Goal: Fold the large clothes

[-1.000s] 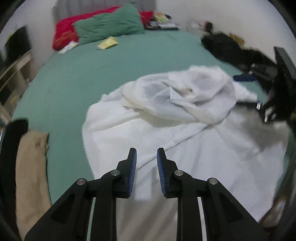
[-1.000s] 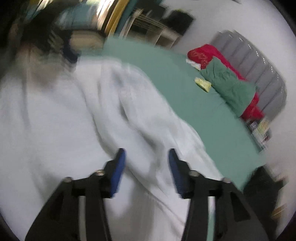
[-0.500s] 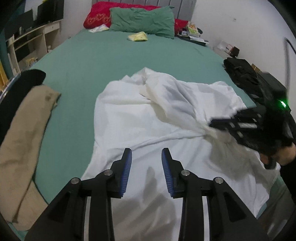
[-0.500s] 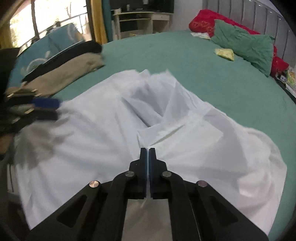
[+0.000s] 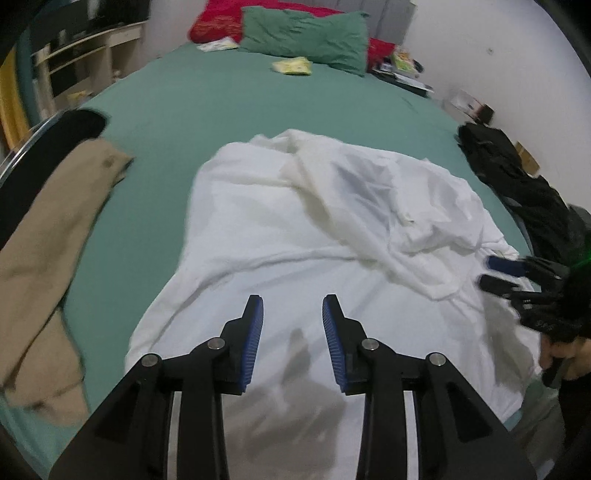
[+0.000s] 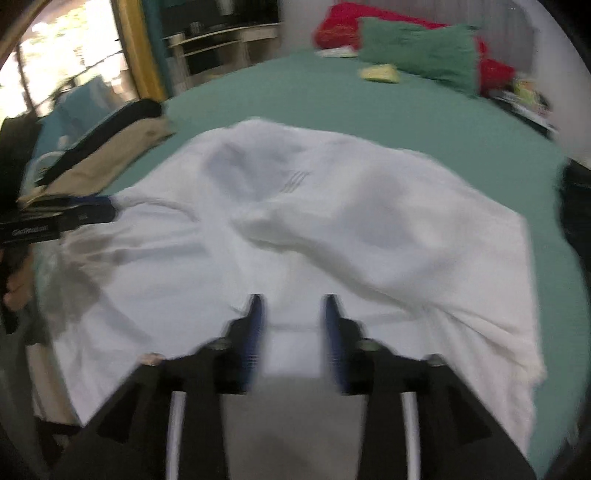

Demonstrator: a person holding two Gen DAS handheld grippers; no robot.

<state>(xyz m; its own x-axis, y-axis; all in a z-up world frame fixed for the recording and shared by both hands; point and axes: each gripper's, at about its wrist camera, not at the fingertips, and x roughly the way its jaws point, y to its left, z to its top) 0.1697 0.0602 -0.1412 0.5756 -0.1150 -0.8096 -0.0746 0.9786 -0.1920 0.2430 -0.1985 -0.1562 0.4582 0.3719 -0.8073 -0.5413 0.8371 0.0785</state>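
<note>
White garment point(image 5: 332, 229) is seen spread, rumpled, across near end of green bed point(image 5: 207, 107). Left gripper point(image 5: 292, 325) is held above it, fingers parted, nothing gripped. Right gripper point(image 6: 294, 325) is likewise held spread and empty over cloth; view blurred

Bare green bedsheet point(image 5: 221, 110) beyond white garment point(image 5: 314, 229)

Garment point(image 5: 314, 236) lies spread across the near half of the bed point(image 5: 221, 107), its bunched part toward the right edge. Two pillows point(image 5: 306, 33) sit at the head end, a small packet point(image 5: 291, 66) just before them. Trousers point(image 5: 48, 251) drape over the left edge. A dark heap, possibly a bag point(image 5: 517, 184), rests at the right edge.
</note>
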